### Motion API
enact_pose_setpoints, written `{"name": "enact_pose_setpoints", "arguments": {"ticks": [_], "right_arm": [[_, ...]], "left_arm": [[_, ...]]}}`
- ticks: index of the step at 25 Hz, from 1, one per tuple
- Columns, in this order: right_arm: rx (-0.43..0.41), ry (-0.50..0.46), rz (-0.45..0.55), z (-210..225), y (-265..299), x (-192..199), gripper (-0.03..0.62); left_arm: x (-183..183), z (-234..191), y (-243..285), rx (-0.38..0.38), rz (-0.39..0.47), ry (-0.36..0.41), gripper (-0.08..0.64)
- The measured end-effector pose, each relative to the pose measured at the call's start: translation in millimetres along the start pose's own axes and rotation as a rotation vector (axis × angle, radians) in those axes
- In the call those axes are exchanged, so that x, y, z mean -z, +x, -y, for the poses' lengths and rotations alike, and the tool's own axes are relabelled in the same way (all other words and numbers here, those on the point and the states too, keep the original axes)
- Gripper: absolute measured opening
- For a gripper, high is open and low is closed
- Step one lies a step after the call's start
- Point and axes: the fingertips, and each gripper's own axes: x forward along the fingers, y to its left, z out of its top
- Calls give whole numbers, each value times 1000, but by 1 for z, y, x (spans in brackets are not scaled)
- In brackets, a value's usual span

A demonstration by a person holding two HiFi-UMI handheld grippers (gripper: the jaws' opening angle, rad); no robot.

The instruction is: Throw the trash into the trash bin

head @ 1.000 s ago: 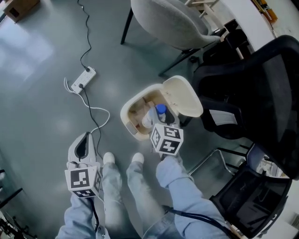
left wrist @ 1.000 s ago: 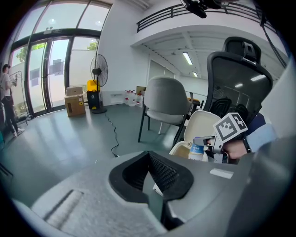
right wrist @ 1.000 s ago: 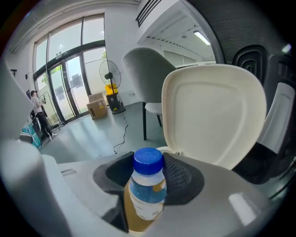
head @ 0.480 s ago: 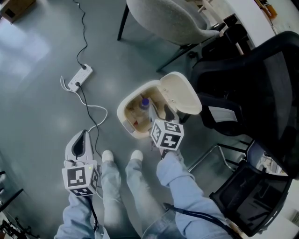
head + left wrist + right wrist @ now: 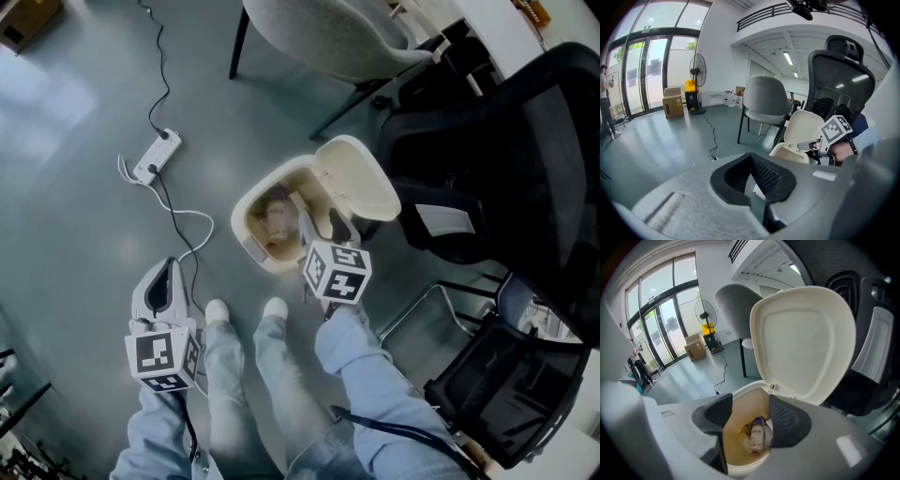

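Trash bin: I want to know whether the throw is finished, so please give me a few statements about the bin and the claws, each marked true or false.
1. The lid of the trash bin stands open. True.
2. The right claw grips a bottle. False: its jaws stand apart and empty above the bin, and the bottle lies inside it.
3. The left claw is held over the bin. False: it is off to the side, over the floor by the person's left foot, with its jaws shut.
4. A white power strip lies on the floor. True.
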Motion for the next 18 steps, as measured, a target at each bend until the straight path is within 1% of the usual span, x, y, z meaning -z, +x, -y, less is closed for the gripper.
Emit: {"name": "enact_pose_setpoints", "arguments": {"ticks": [6,10,14,18], "right_arm": [[-2,-21,-2,-4,-16,4,245],[4,-12,11,-7,-35,-4,236],[-8,10,26,-18,-78,-20,222],[-37,-7,52,-38,-132,-44,209]], "left_arm": [[2,2,-9,2,8,-4,9],[-5,4,-18,8,17,-6,10],[-30,13,-36,26,39,-20,9],[-73,28,-60,60,86,-15,9]]}}
